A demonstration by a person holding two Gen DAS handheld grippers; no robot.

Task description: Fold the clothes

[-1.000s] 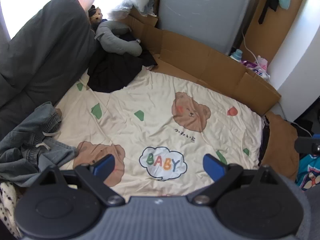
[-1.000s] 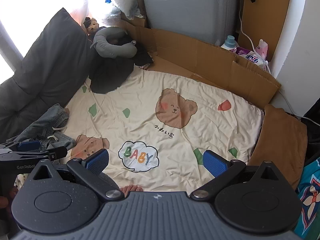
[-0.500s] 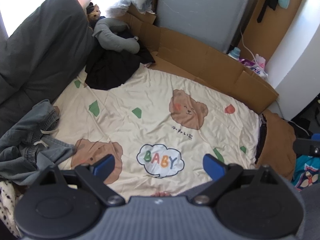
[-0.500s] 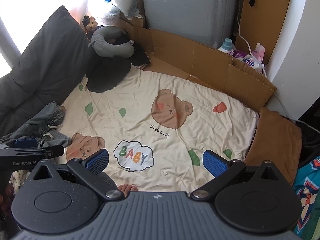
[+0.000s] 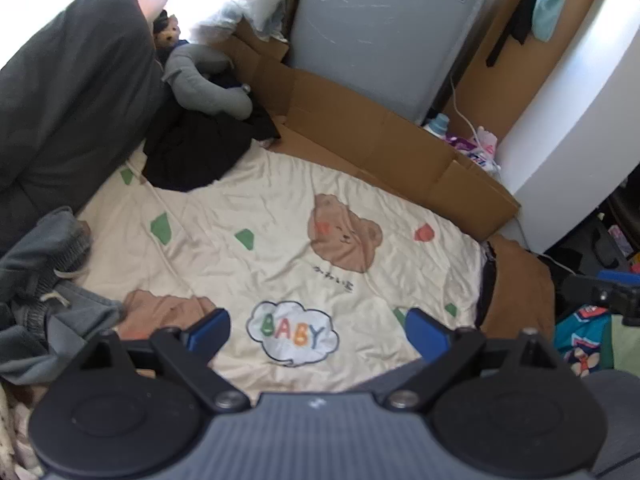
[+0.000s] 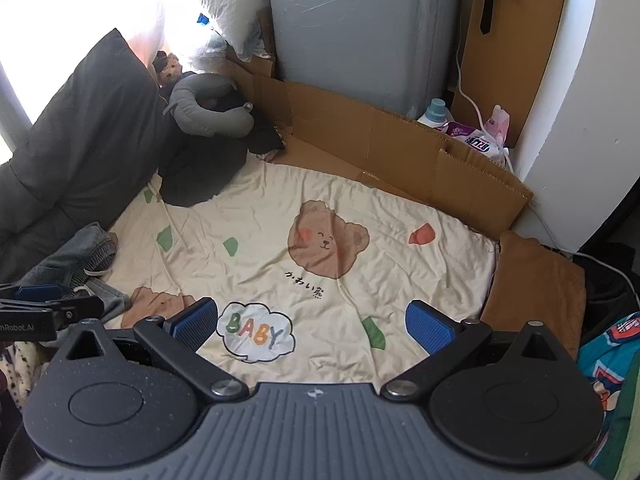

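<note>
A crumpled grey-blue garment (image 5: 44, 292) (image 6: 76, 260) with a drawstring lies at the left edge of the cream bear-print blanket (image 5: 280, 232) (image 6: 320, 240). A black garment (image 5: 192, 152) (image 6: 196, 176) is heaped at the blanket's far left corner. My left gripper (image 5: 318, 330) hovers open above the blanket's near edge, over the "BABY" cloud print, holding nothing. My right gripper (image 6: 312, 322) is also open and empty, high above the same near edge. The left gripper's fingers (image 6: 38, 304) show at the left in the right wrist view, beside the grey-blue garment.
A dark grey pillow (image 5: 68, 92) leans on the left. A grey neck pillow (image 6: 208, 108) rests on the black garment. Cardboard (image 6: 400, 152) lines the far side before a grey appliance (image 6: 360, 28). A brown cloth (image 6: 536, 284) and patterned teal fabric (image 6: 612, 344) lie right.
Both grippers have risen and pulled back a little, so the blanket looks smaller and lower in both views. Both stay open and empty. The clothes have not moved.
</note>
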